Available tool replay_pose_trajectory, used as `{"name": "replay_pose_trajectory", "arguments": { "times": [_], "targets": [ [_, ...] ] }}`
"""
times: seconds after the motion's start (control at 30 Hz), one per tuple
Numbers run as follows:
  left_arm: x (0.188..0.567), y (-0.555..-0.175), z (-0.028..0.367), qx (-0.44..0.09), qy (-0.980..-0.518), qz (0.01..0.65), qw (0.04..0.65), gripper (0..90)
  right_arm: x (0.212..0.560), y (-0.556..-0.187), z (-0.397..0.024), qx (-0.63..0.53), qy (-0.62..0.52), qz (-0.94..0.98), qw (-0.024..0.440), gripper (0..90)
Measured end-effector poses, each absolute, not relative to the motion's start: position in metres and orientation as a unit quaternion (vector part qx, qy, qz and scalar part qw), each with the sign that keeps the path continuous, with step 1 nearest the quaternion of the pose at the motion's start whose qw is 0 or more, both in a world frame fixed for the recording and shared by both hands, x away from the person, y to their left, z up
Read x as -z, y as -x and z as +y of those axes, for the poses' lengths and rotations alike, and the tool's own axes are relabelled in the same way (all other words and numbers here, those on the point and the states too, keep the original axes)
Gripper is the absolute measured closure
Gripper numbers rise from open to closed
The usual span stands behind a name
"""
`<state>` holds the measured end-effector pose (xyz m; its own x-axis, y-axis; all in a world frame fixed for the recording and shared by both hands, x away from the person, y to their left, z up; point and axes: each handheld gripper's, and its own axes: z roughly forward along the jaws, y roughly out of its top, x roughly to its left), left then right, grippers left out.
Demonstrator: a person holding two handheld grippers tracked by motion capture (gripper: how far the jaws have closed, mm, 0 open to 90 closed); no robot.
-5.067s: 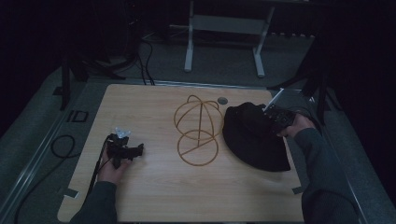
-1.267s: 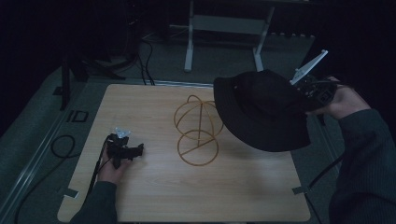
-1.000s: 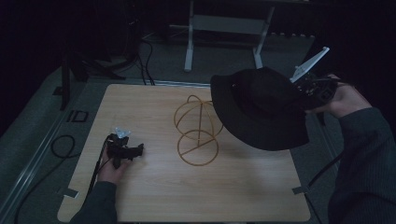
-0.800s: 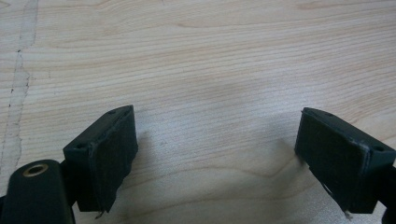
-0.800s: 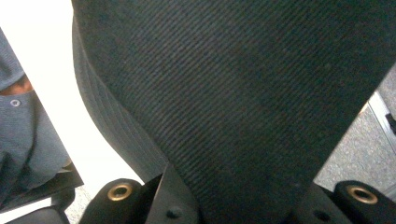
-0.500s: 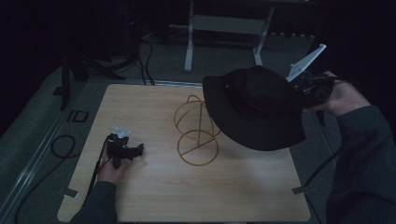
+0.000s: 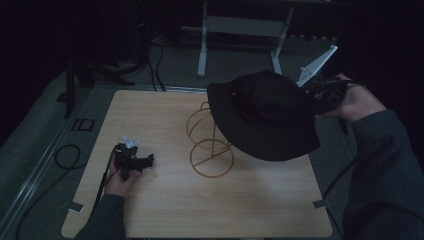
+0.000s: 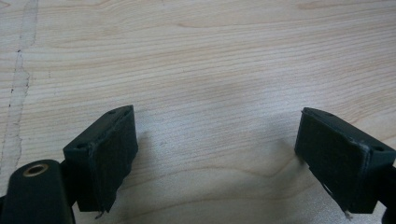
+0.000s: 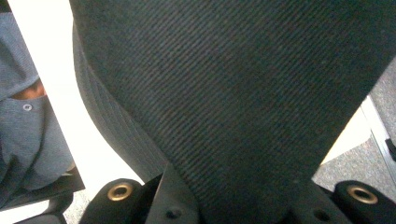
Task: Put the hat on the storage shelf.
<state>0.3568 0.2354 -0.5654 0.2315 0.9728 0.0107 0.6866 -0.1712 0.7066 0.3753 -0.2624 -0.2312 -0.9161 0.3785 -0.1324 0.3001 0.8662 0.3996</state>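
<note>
High view: your right gripper (image 7: 320,92) has carried the black hat (image 7: 265,117) leftward since a second ago, so it now hangs over the wire stand (image 7: 210,142), which rises beneath the brim. Left gripper view: your left gripper (image 8: 219,154) rests wide open on bare worktop (image 8: 210,56), nothing between its jaws. Right gripper view: jaws clamped on hat fabric (image 9: 233,102).

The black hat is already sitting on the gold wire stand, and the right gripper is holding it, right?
Not quite. The right gripper does hold the black hat, but the hat is not sitting on the gold wire stand yet. The high view shows it held up in the air, tilted, in front of the stand's top.
</note>
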Motion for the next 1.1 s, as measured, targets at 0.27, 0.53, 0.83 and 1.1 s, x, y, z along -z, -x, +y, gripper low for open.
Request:
{"name": "replay_pose_trajectory", "arguments": {
  "times": [0.27,0.53,0.83,1.1],
  "targets": [
    [0.565,-0.357,0.235,-0.241,-0.726,0.571,0.297,13.3,0.231,-0.379,-0.251,-0.191,-0.166,0.962,0.101,85.7],
    [0.565,-0.357,0.235,-0.241,-0.726,0.571,0.297,13.2,0.235,-0.384,-0.240,-0.181,-0.159,0.966,0.094,85.7],
    [0.566,-0.357,0.235,-0.241,-0.726,0.571,0.297,13.2,0.236,-0.388,-0.231,-0.182,-0.154,0.967,0.088,85.6],
    [0.565,-0.357,0.236,-0.240,-0.727,0.571,0.297,13.2,0.240,-0.396,-0.219,-0.183,-0.148,0.969,0.080,85.6]
  ]
}}
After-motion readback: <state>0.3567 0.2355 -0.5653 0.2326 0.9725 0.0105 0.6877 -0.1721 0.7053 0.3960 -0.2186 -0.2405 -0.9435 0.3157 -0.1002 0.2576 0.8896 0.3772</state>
